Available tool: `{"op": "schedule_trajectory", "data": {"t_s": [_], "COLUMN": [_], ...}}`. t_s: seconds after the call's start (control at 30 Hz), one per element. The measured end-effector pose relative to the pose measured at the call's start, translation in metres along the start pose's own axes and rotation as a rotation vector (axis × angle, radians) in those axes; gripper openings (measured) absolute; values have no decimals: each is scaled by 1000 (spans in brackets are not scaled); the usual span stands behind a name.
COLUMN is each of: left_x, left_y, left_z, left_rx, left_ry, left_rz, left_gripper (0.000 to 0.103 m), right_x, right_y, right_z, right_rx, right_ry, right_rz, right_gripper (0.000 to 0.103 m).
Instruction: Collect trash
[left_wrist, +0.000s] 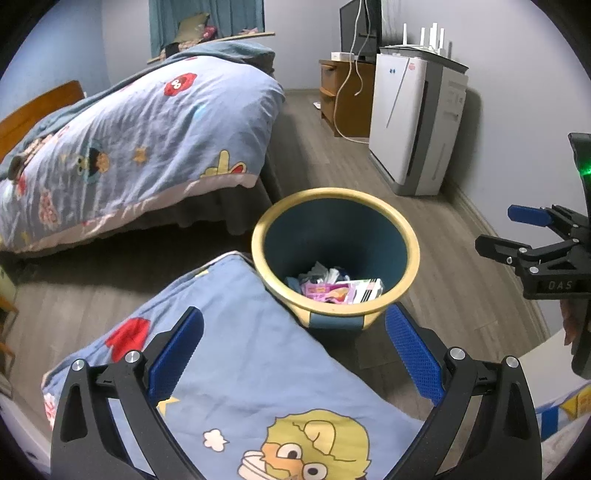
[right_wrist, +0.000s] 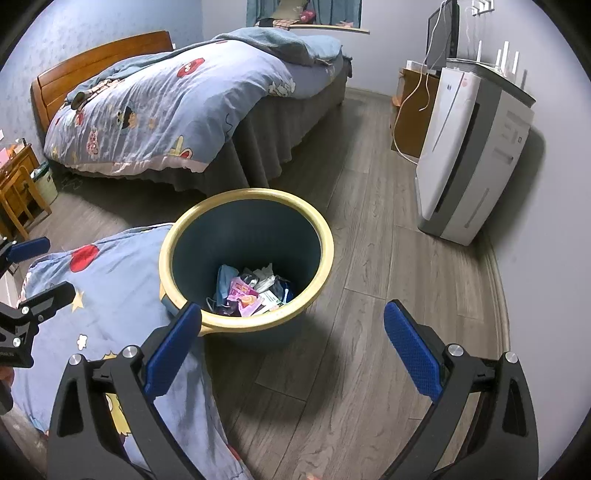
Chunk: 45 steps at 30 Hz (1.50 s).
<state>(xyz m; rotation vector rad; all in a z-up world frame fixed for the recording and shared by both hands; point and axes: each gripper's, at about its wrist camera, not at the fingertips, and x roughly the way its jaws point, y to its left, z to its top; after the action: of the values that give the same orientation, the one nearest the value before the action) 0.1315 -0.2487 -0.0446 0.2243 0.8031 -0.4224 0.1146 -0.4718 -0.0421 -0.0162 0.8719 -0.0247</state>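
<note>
The left claw (left_wrist: 293, 345) points down at a slant, and its two blue fingers (left_wrist: 177, 354) are spread wide with nothing between them. Below it, at the bottom of the left wrist view, lies a blue cartoon pillow (left_wrist: 258, 369). The right claw (right_wrist: 291, 341) also tips down at a slant. Its blue fingers (right_wrist: 412, 354) stand wide apart too, and nothing is between them. No earlier view is here to show how it got that way.

The trash bin (right_wrist: 243, 325), dark blue with a yellow rim, stands on the wooden floor (right_wrist: 388, 280) in the middle of both views. It sits just past the tips of both claws, right beside the pillow's corner. Inside, at the bottom, is the trash (right_wrist: 253, 291): crumpled wrappers, a pink packet and some white paper.

In the left wrist view, the right claw shows at the right edge. In the right wrist view, the left claw shows at the left edge, over the pillow.

A bed (right_wrist: 166, 107) with a blue cartoon cover fills the upper left. A white machine (right_wrist: 469, 155) stands by the wall at the upper right.
</note>
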Motion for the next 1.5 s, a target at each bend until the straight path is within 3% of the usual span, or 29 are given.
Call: {"op": "schedule_trajectory", "data": {"t_s": [1.5], "left_x": [0], "left_y": [0], "left_z": [0], "left_rx": [0], "left_ry": [-1], "left_rz": [2], "left_gripper": [98], "right_x": [3], "right_y": [9], "right_z": [1], "right_rx": [-32], "right_ry": [14], "right_rz": [-6], "right_gripper": [97]}}
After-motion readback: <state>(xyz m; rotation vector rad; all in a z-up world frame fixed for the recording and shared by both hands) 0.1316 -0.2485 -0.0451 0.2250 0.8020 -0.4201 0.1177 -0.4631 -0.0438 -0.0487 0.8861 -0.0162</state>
